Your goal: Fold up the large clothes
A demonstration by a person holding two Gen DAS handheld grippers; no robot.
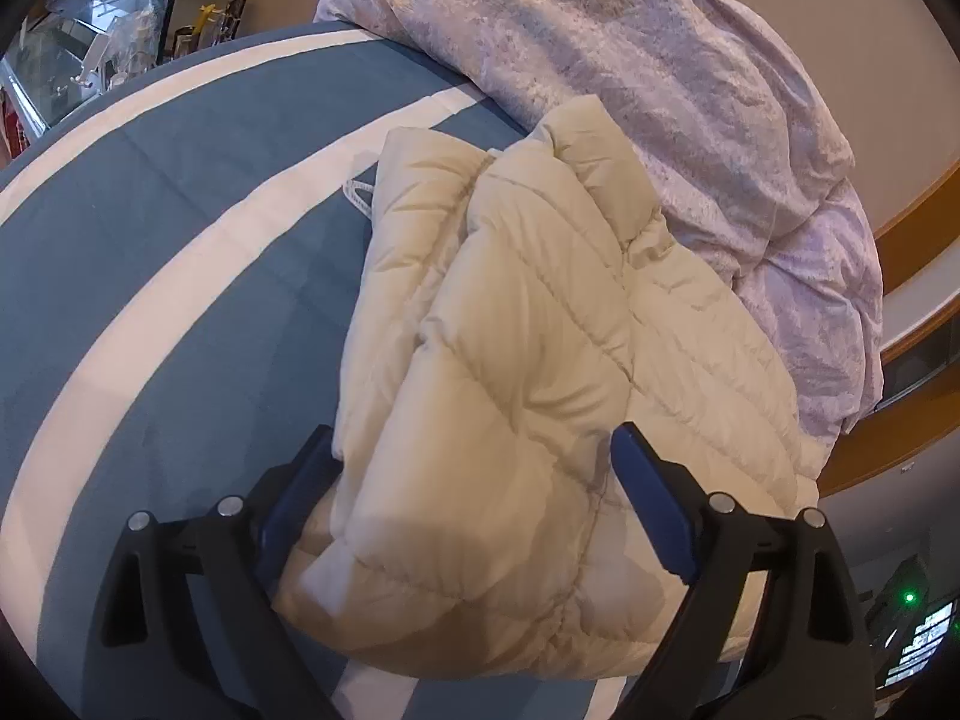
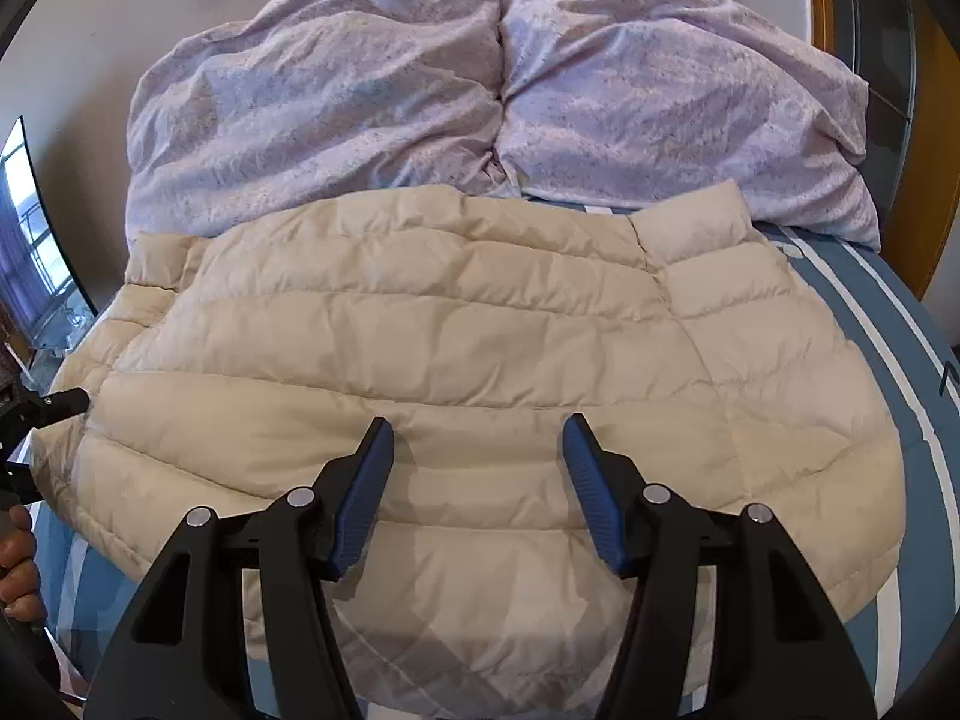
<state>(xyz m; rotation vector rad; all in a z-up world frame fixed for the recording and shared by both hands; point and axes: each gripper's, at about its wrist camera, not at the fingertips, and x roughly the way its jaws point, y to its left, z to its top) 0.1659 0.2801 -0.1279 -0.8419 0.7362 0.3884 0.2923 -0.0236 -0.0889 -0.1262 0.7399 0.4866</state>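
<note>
While the jacket lies spread on the bed, the scene is set out as follows.

Jacket: a cream quilted puffer jacket (image 2: 456,348) is laid flat across the blue-and-white striped bedsheet (image 1: 150,228), its far edge touching the lilac duvet (image 2: 492,96) heaped at the head of the bed.

Sleeve end: in the left wrist view a thick folded part of the jacket (image 1: 480,396) is seen bunched up, a white drawcord (image 1: 359,195) trailing from beneath it onto the sheet.

Left gripper (image 1: 474,453): its jaws are spread wide, with the padded fold bulging between them; whether the blue pads actually press the fabric cannot be told.

Right gripper (image 2: 478,432): its jaws are held about half open above the jacket's near panel, and nothing is gripped.

Left edge: a hand (image 2: 18,564) is glimpsed at the frame's border.
</note>
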